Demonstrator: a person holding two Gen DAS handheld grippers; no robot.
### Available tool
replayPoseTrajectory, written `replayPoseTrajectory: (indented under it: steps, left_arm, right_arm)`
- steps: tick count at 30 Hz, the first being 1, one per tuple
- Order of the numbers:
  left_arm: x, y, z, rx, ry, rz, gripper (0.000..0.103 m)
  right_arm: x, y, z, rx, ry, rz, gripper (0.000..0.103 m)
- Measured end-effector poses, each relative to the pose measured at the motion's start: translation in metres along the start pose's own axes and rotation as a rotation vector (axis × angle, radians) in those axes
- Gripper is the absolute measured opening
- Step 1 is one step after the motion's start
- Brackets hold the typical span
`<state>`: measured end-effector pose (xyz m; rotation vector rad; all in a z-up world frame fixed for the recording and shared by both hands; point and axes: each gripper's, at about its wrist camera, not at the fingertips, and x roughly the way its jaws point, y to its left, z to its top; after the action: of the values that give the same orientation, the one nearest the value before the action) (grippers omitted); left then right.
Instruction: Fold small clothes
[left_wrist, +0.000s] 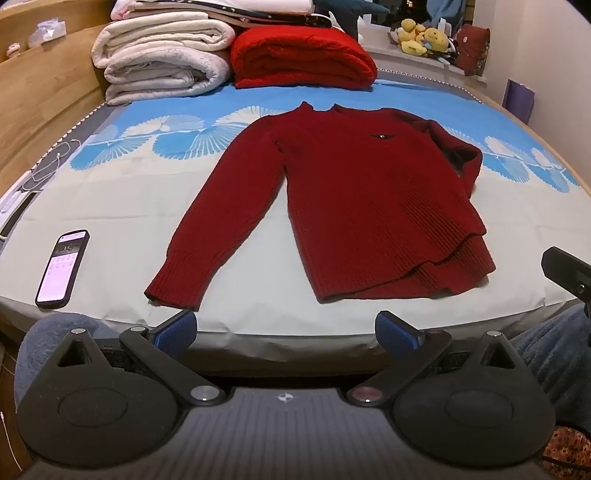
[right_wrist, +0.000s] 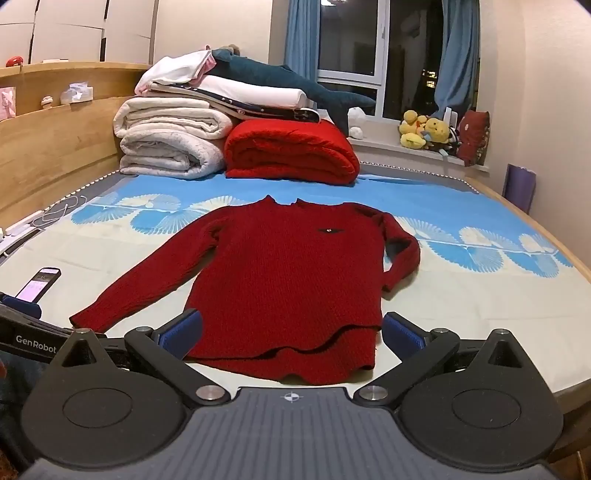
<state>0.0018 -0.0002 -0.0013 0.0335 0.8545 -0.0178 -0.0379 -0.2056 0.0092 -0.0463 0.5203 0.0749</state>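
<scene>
A dark red knit sweater (left_wrist: 362, 199) lies flat and face up on the bed, collar toward the far side; it also shows in the right wrist view (right_wrist: 291, 280). Its left sleeve stretches out toward the near left. Its right sleeve is folded in along the body. My left gripper (left_wrist: 286, 328) is open and empty at the bed's near edge, short of the hem. My right gripper (right_wrist: 291, 330) is open and empty, hovering just over the hem with a finger on each side of the body.
A lit phone (left_wrist: 62, 267) lies on the near left of the bed. Folded white blankets (left_wrist: 162, 59) and a folded red blanket (left_wrist: 303, 59) are stacked at the far end. A wooden headboard (left_wrist: 40, 107) runs along the left. Plush toys (right_wrist: 424, 131) sit on the windowsill.
</scene>
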Motion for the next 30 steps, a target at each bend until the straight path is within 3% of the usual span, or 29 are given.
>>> replayPoseTrajectory:
  steps: [21,30]
  left_arm:
    - [0.0010,-0.0082,0.0008,0.016,0.004,0.007,0.103]
    - [-0.0004,-0.0091,0.0009,0.019,0.014,0.008,0.103]
  right_arm:
    - [0.0018,-0.0005,0.0033,0.000,0.020,-0.002,0.102]
    - [0.0004,-0.0021,0.0016,0.009,-0.020,0.004,0.102]
